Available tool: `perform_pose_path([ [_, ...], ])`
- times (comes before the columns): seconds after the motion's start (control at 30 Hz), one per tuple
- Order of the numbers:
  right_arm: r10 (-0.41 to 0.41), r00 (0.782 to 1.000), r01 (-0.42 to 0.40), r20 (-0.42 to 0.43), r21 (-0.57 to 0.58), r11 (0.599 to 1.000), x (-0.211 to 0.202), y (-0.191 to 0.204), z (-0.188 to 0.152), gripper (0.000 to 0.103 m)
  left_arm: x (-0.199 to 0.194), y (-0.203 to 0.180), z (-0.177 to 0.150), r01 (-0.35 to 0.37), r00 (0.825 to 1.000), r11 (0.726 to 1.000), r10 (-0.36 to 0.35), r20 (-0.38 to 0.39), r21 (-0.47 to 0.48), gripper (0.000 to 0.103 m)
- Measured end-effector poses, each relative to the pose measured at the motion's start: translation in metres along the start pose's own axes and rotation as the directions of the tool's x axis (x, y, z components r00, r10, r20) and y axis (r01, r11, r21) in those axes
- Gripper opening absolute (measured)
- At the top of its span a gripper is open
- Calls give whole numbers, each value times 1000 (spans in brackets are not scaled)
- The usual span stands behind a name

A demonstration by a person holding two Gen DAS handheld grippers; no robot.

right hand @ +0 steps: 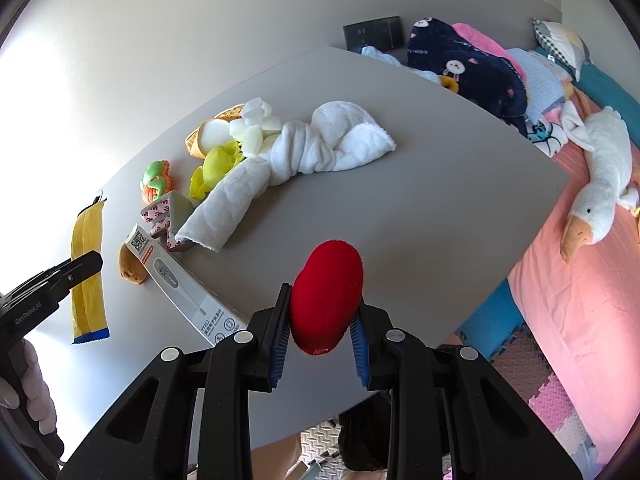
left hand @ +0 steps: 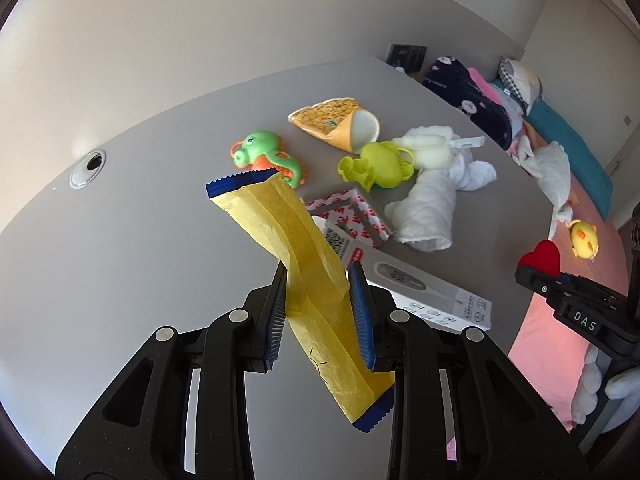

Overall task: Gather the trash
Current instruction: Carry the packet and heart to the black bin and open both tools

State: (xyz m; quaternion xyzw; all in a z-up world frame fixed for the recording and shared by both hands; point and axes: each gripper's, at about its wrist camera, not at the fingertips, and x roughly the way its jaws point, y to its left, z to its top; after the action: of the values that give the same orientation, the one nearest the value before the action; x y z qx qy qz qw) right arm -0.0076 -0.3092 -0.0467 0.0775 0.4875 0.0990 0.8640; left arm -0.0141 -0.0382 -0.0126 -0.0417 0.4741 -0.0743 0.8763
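Note:
My left gripper [left hand: 318, 280] is shut on a long yellow wrapper with blue ends [left hand: 296, 248] and holds it above the grey table [left hand: 120, 240]. The wrapper also shows in the right wrist view [right hand: 88, 272], at the left, pinched by the left gripper. My right gripper [right hand: 322, 304] is shut on a red plush heart [right hand: 326, 296], held above the table's near edge. The heart shows at the right in the left wrist view [left hand: 540, 258]. On the table lie an orange snack bag [left hand: 334, 120], a red-and-white torn box [left hand: 352, 210] and a white thermometer box [left hand: 432, 296].
A green toy [left hand: 268, 158], a yellow-green toy [left hand: 378, 164], white towels [right hand: 304, 148] and white foam pieces [right hand: 256, 124] lie on the table. A small brown plush [right hand: 130, 266] sits by the thermometer box. A bed with blankets and a goose plush [right hand: 592, 196] stands to the right.

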Motion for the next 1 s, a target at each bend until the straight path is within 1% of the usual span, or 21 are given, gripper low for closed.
perform_pose_path([
  [0.23,-29,999,27,22,66,997,-22,-16,-14,29,-1,-35,7,74,997,992,-73,-10,105,30],
  [0.5,-80,995,72,54,137,988,-47,-35,-30,29,-1,-71,9,146,989,967,-142,-32,211,30],
  [0.73,-134,988,118,72,197,973,-68,-52,-46,29,1,-101,5,212,977,934,-202,-64,289,30],
  [1.0,-203,976,175,82,266,948,-90,-68,-67,29,0,-135,-1,286,958,883,-269,-99,372,30],
])
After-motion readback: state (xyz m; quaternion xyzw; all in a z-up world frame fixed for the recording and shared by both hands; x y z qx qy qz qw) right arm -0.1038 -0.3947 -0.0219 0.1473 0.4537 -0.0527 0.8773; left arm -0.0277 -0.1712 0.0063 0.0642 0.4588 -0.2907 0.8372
